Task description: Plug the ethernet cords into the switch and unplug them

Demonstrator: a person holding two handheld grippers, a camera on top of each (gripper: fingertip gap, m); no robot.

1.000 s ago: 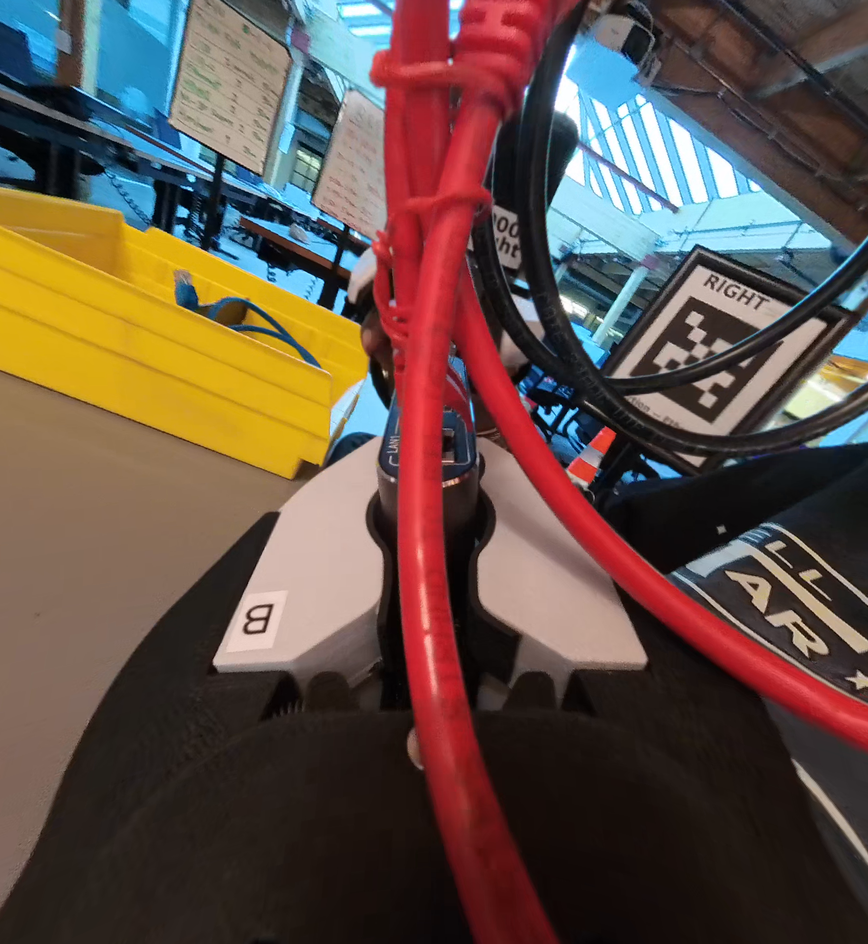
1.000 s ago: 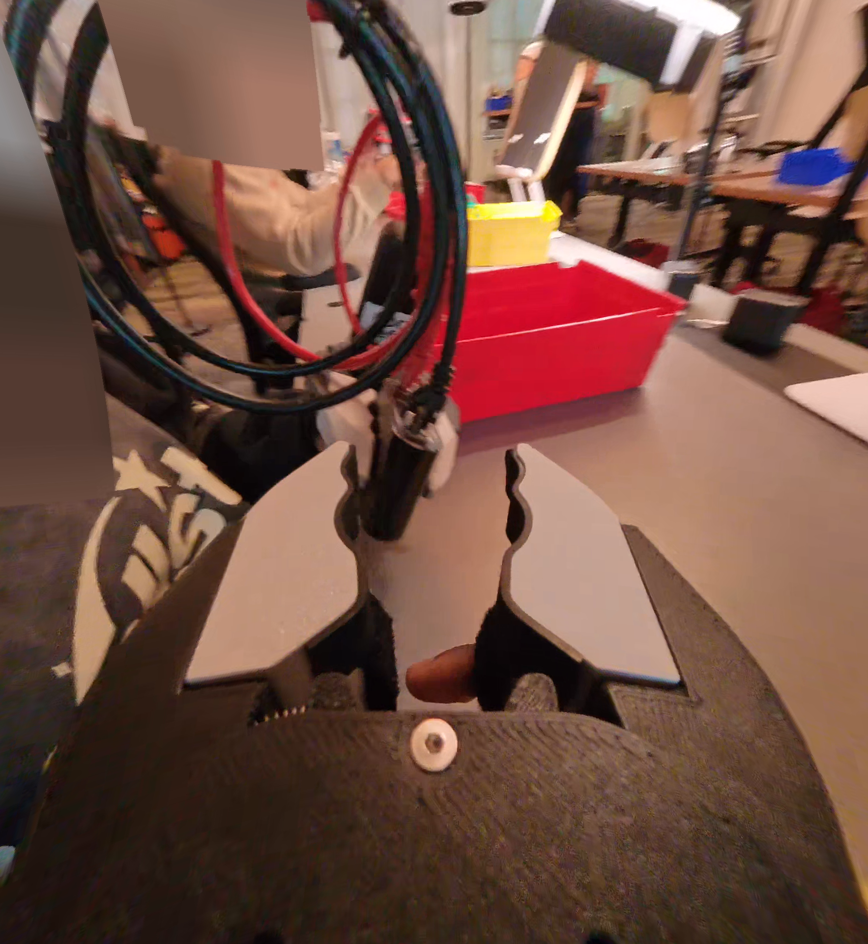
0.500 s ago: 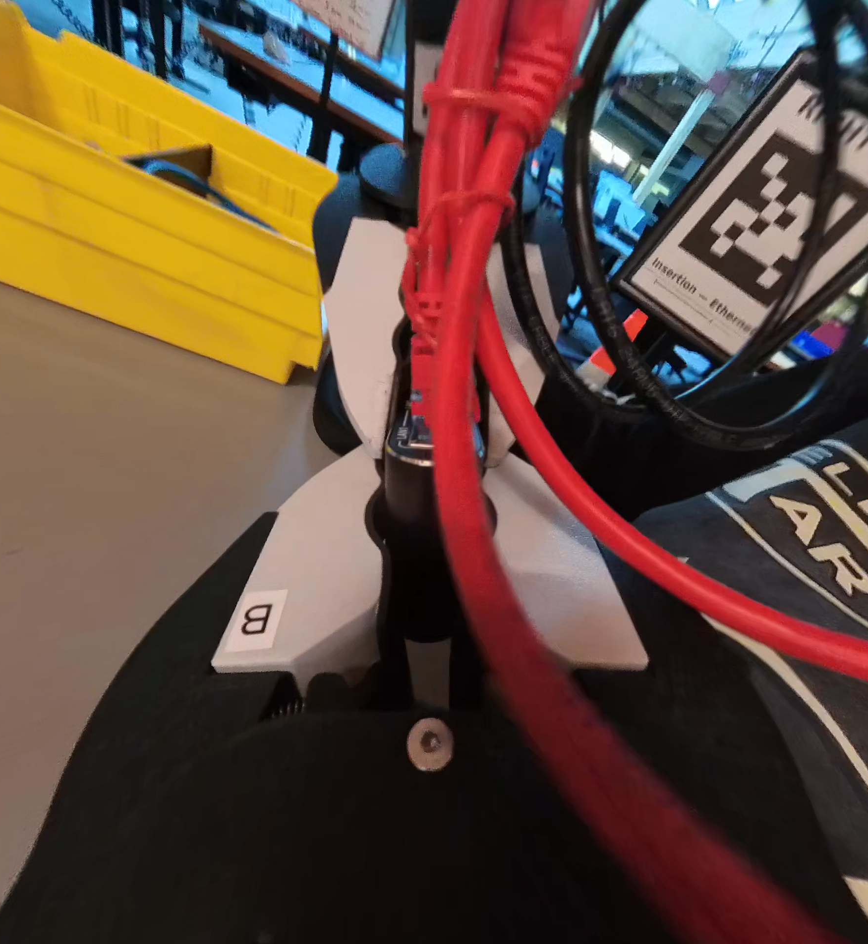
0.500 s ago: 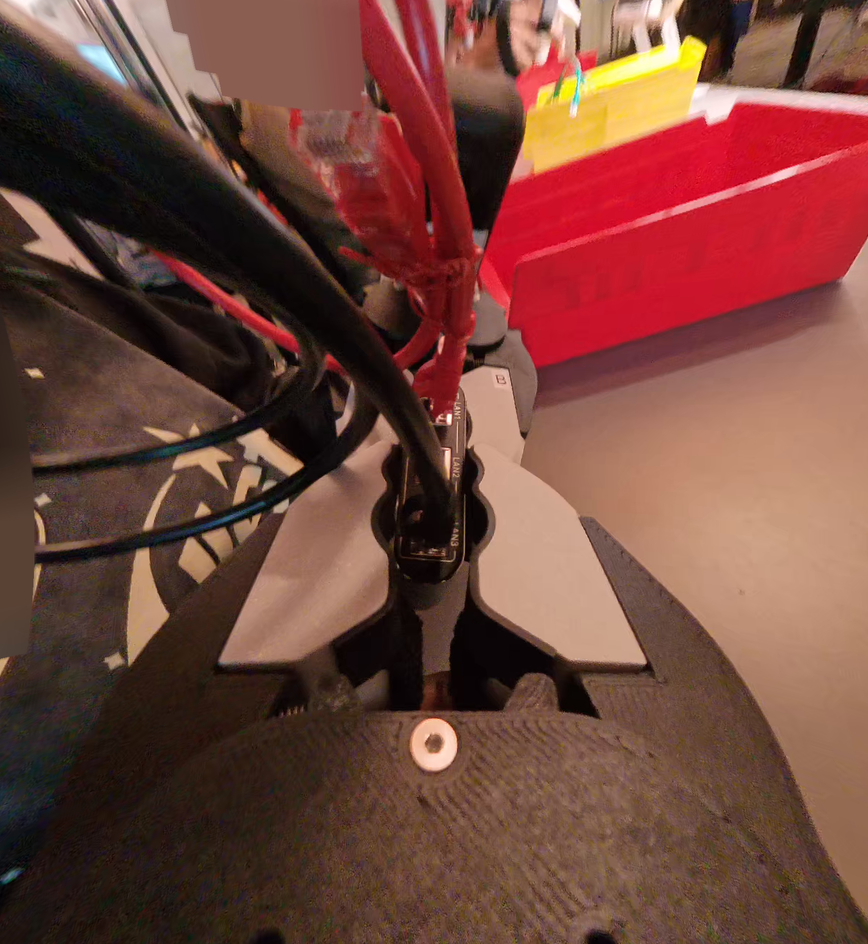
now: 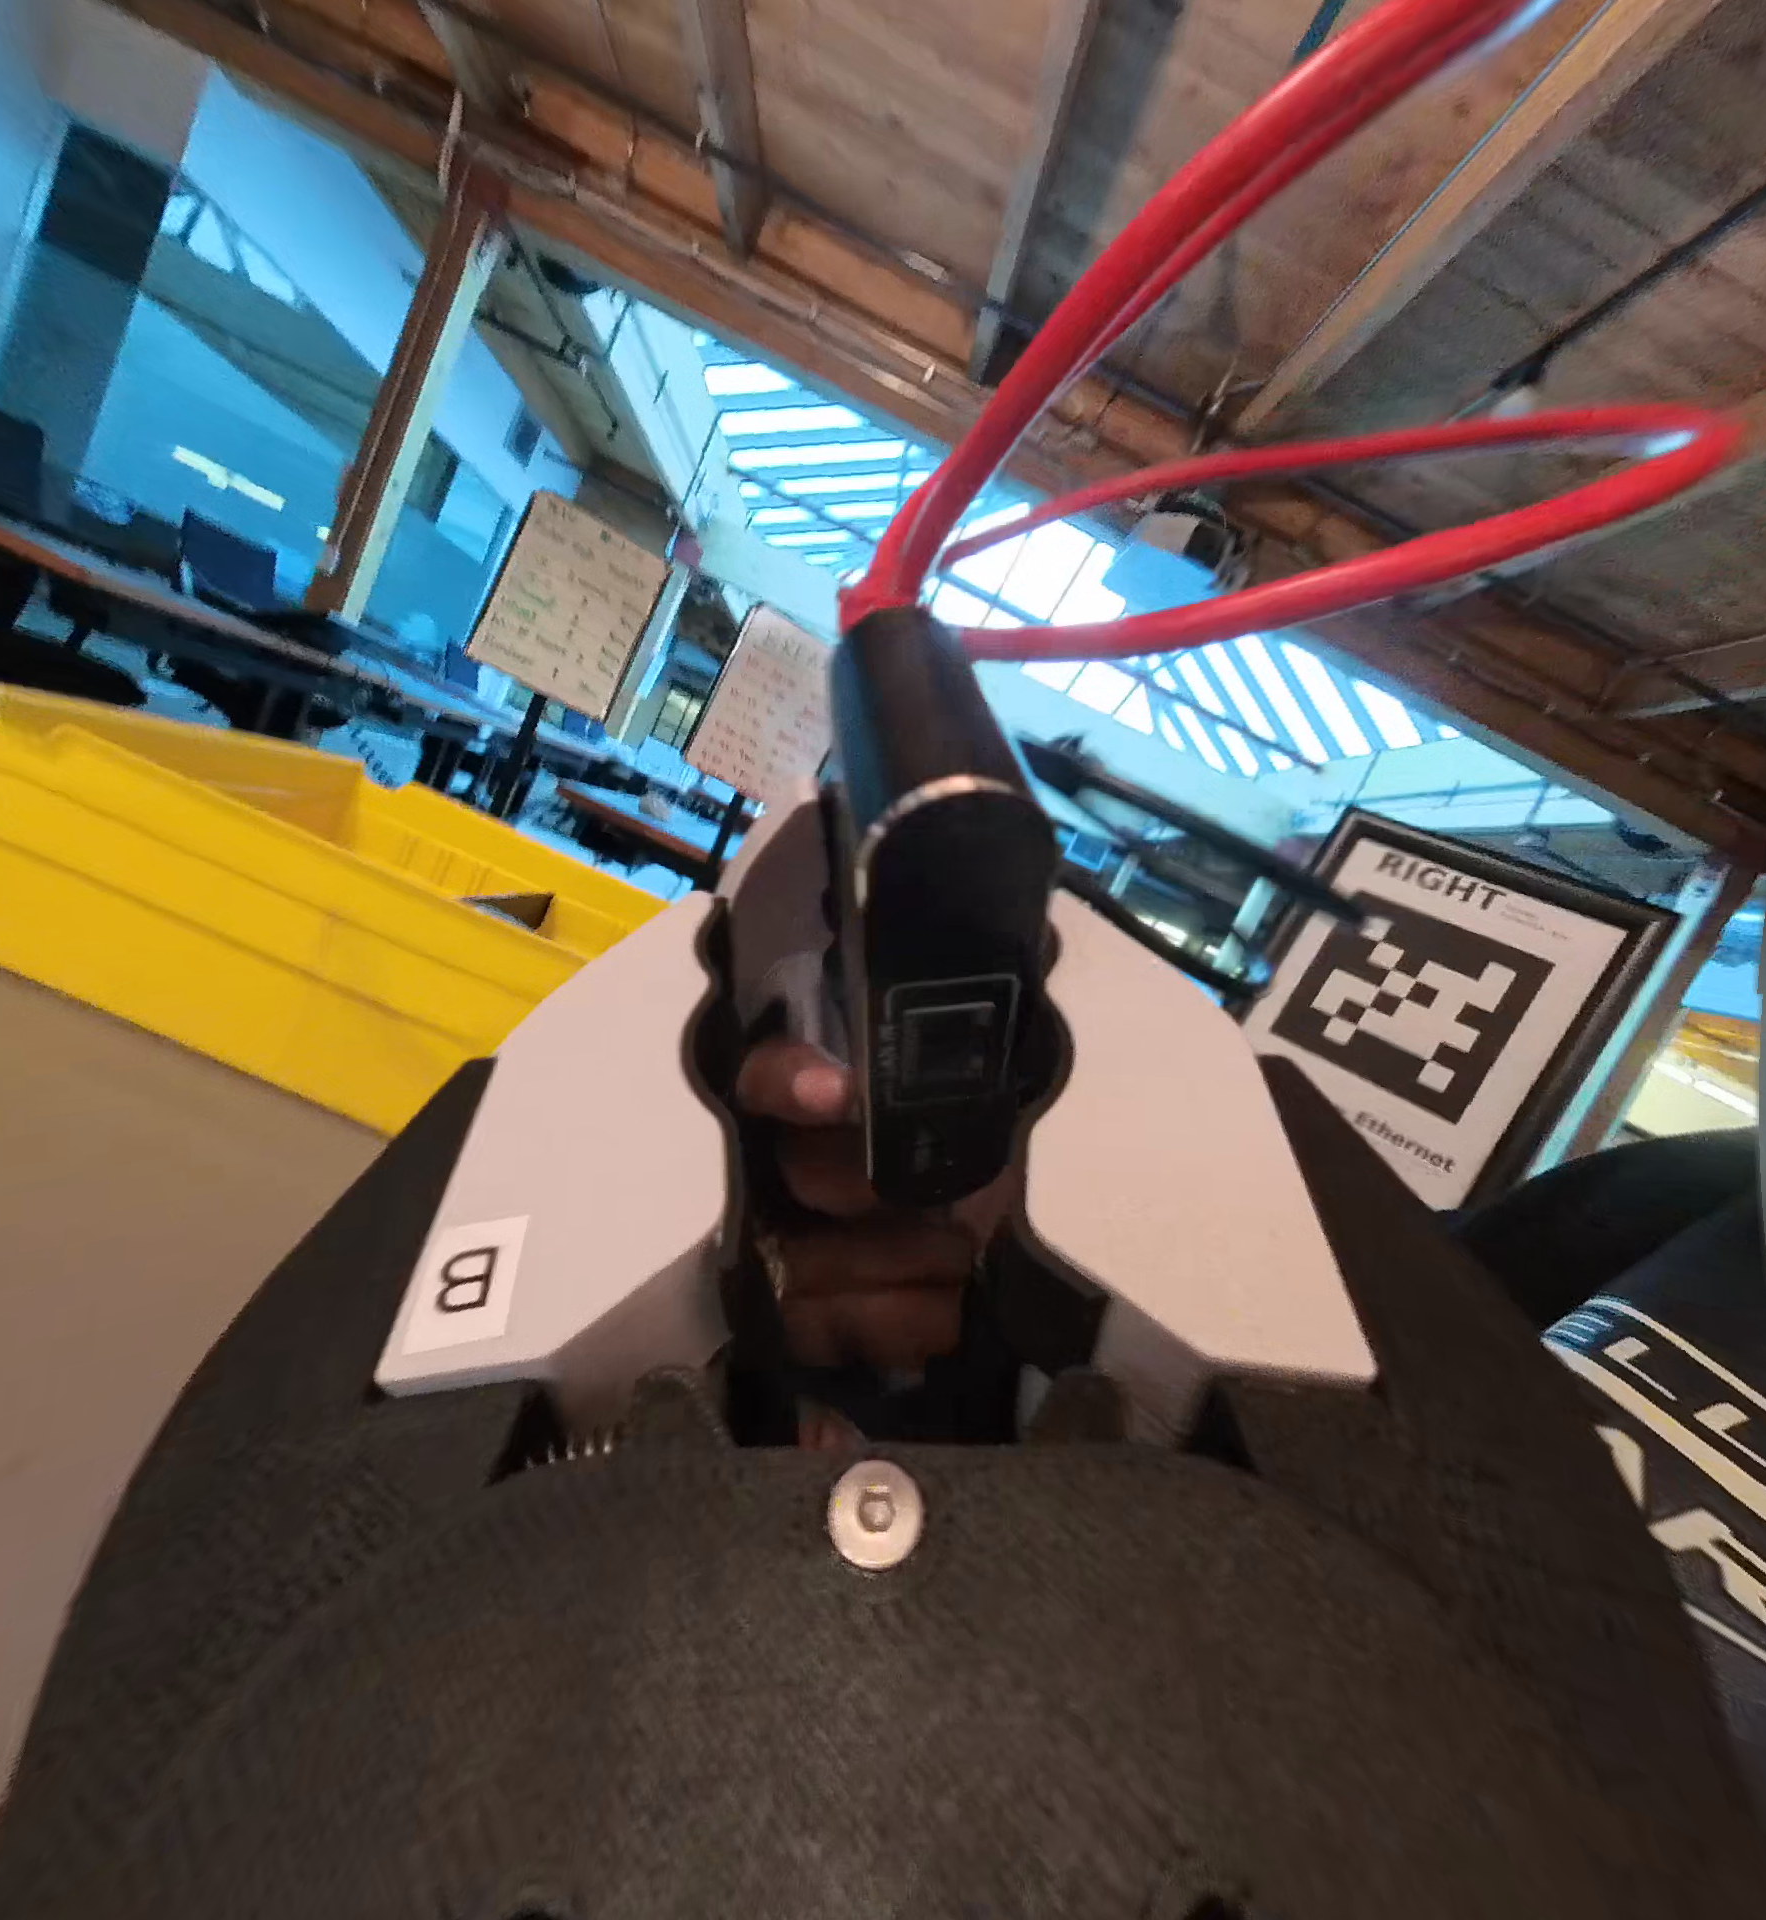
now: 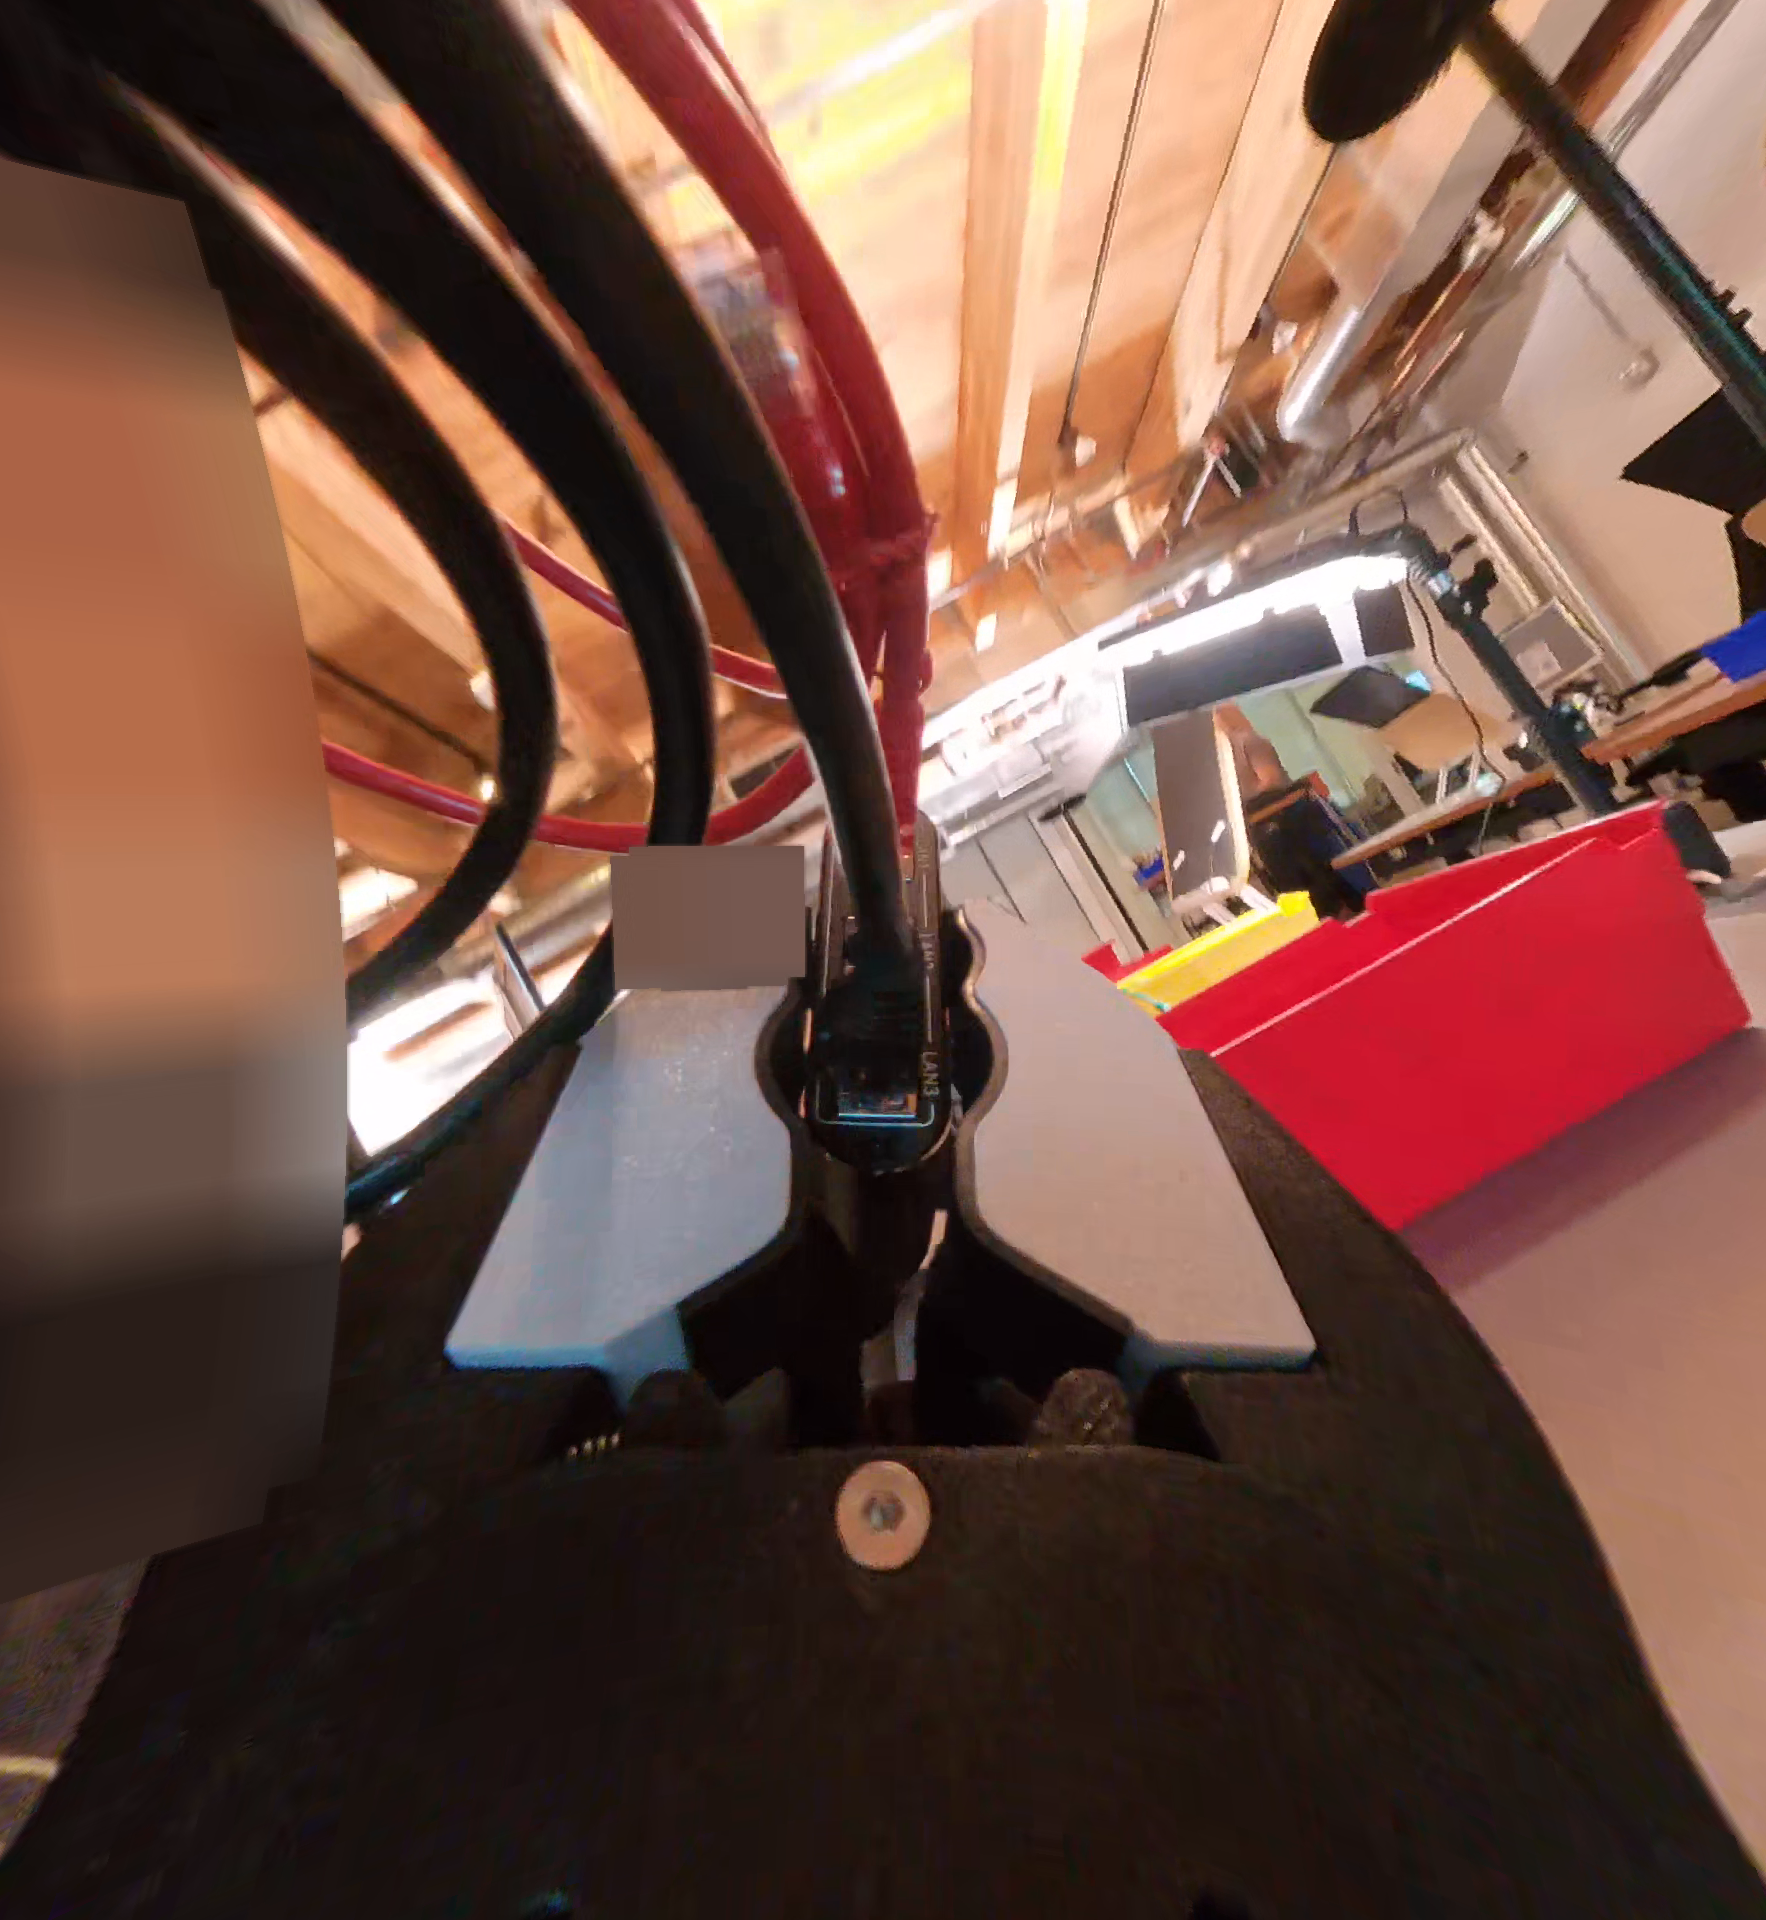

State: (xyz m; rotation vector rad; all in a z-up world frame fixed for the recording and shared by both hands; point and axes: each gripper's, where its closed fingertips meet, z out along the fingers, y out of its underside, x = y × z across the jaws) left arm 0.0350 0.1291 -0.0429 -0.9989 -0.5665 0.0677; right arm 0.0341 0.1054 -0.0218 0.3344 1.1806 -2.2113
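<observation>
While both grippers are raised off the table, the scene reads so:
Switch: a slim black switch (image 6: 884, 1081) sits lengthwise between the right gripper's fingers, one end towards the camera.
Right gripper (image 6: 879, 1039): clamped on the switch, grey fingers (image 6: 1066, 1143) pressing both its sides.
Left gripper (image 5: 879, 1049): jaws parted; the switch (image 5: 946, 987) end lies in the gap, touching the right-hand finger and clear of the other.
Black cord (image 6: 858, 831): plugged into a port on the switch face.
Red cords (image 5: 1274, 540): loop up from the switch's far end.
Bins: yellow bin (image 5: 235, 883) and red bin (image 6: 1481, 1039) stand on the table (image 6: 1637, 1351).
Sign: a framed patterned sign (image 5: 1419, 1018) stands behind.
</observation>
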